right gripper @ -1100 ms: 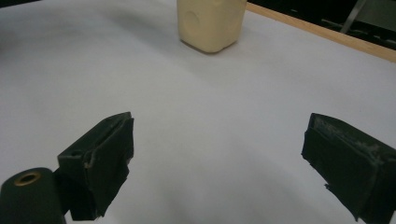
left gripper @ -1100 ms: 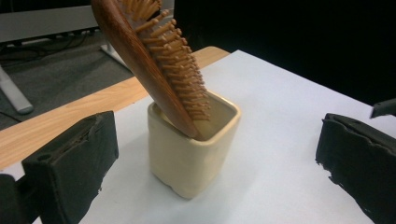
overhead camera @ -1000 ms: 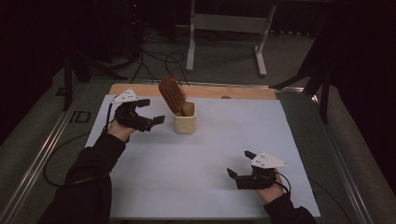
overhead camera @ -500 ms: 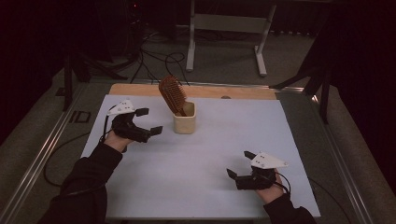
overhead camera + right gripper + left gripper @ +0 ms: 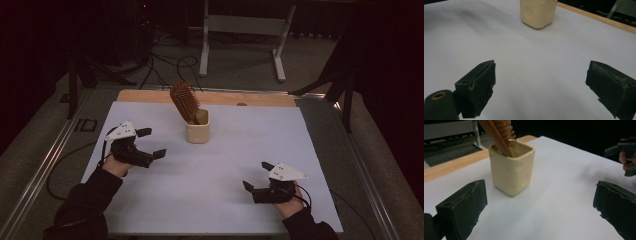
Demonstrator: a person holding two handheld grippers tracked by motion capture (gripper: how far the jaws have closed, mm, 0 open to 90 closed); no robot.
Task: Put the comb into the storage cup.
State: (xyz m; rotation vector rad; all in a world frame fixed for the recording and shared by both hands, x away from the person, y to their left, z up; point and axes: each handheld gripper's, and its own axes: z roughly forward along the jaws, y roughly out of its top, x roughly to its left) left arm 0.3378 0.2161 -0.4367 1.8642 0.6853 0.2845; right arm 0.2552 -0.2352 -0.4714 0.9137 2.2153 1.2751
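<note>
A cream square cup (image 5: 197, 127) (image 5: 511, 168) (image 5: 538, 12) stands on the white table sheet (image 5: 225, 165) toward the back middle. A brown wooden hairbrush (image 5: 183, 101) (image 5: 498, 132) leans in it, bristle head up and tilted left. My left gripper (image 5: 151, 143) (image 5: 539, 207) is open and empty, well left of the cup and nearer the front. My right gripper (image 5: 256, 176) (image 5: 541, 87) rests open and empty at the front right, its jaws pointing left. The right hand's gripper (image 5: 624, 155) also appears far off in the left gripper view.
A wooden strip (image 5: 205, 97) edges the table's far side. Metal rails (image 5: 45, 165) run along the left and right sides. Behind the table stand a metal frame (image 5: 240, 35) and floor cables (image 5: 165, 62). White sheet lies bare between the two grippers.
My left gripper has drawn back from beside the cup, moving left and toward the front, still open. The brush stays in the cup. The right gripper has not moved.
</note>
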